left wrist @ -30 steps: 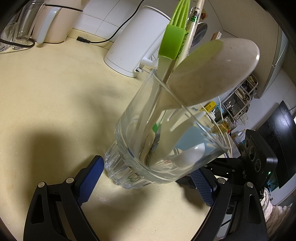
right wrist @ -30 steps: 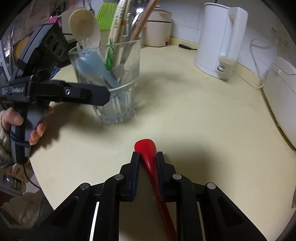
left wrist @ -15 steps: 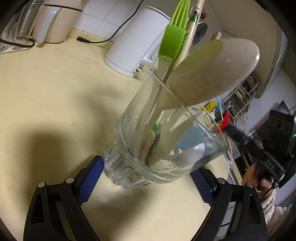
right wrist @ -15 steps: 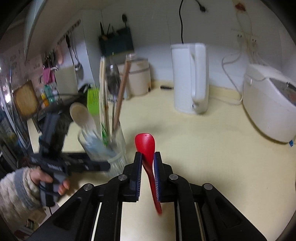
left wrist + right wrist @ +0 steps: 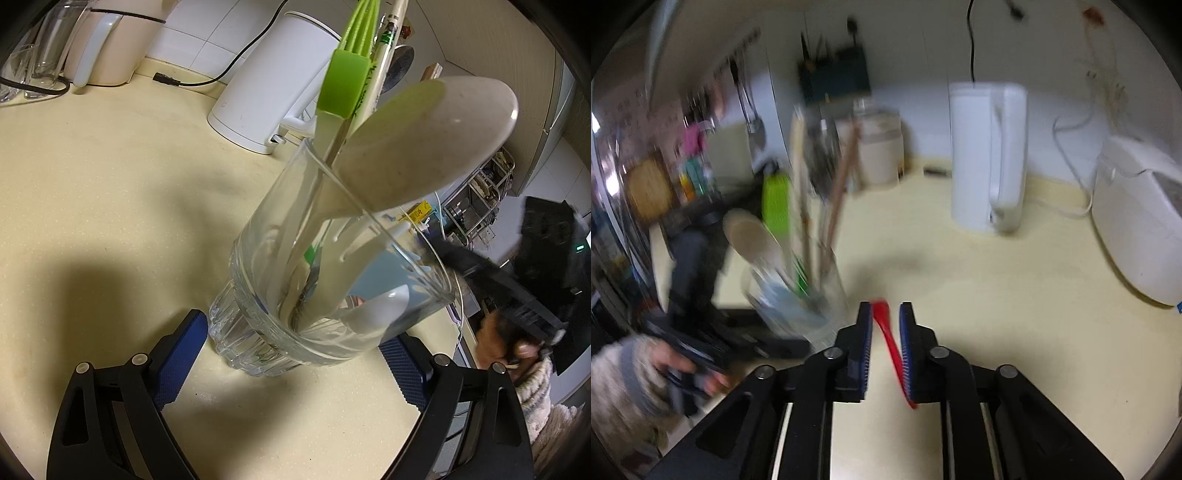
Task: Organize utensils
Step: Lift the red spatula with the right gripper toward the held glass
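Note:
A clear glass (image 5: 258,295) full of utensils stands on the cream counter (image 5: 110,184); a beige spoon (image 5: 424,147) and a green spatula (image 5: 343,85) stick out of it. My left gripper (image 5: 295,332) has its blue pads on either side of the glass's lower part. In the blurred right wrist view, my right gripper (image 5: 886,306) hangs above the counter, just right of the glass (image 5: 812,302). Its jaws are opening. A red spoon (image 5: 890,339) slants loosely across the gap between them, with only its handle showing.
A white kettle (image 5: 988,158) stands behind, a white rice cooker (image 5: 1145,221) at the right, and a beige canister (image 5: 882,155) by the wall. A sleeved hand (image 5: 683,369) holds the left tool. Empty glasses (image 5: 22,70) and a black cord (image 5: 207,79) lie far left.
The right gripper rose from the counter with the red spoon and came closer to the glass. Its jaws have parted, and the spoon's bowl has dropped out of sight. The left gripper kept still.

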`<action>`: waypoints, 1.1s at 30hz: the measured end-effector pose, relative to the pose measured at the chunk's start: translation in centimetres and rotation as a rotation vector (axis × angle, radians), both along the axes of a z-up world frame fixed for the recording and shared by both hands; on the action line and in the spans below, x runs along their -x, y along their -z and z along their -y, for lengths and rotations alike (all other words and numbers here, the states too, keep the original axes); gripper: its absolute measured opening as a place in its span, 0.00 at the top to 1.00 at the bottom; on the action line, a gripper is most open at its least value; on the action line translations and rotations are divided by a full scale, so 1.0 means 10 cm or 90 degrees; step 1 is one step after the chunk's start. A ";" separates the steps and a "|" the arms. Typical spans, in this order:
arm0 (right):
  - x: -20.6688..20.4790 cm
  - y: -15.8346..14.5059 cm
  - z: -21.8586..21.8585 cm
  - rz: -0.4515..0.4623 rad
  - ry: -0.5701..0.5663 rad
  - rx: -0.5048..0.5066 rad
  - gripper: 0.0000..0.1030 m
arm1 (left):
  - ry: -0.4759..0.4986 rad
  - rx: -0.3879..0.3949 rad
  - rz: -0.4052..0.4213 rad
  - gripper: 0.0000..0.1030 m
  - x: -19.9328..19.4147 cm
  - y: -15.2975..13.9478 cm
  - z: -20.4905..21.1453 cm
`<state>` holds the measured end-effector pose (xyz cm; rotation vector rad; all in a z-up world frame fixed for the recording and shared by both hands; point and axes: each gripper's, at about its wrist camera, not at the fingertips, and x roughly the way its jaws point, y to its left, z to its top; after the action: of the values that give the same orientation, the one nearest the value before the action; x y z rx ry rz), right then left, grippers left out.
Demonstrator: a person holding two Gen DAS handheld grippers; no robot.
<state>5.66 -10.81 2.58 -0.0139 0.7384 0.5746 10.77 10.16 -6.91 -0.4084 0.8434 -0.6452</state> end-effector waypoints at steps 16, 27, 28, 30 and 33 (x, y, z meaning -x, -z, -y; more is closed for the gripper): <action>-0.24 0.76 -0.43 -0.046 -0.079 0.186 0.83 | 0.000 0.000 0.000 0.09 0.00 0.00 0.00; 0.01 0.74 -0.41 -0.019 -0.098 0.228 0.92 | 0.000 0.000 0.000 0.09 0.00 0.00 0.00; 0.07 0.74 -0.39 -0.018 -0.101 0.234 0.92 | 0.000 0.000 0.000 0.09 0.00 0.00 0.00; 0.19 0.73 -0.32 -0.022 -0.100 0.247 0.92 | 0.000 0.000 0.000 0.09 0.00 0.00 0.00; 0.35 0.72 -0.14 -0.033 -0.097 0.261 0.92 | 0.000 0.000 0.000 0.09 0.00 0.00 0.00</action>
<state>2.13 -9.37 -4.61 -0.4390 0.8999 0.5619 10.77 10.15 -6.92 -0.4085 0.8435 -0.6449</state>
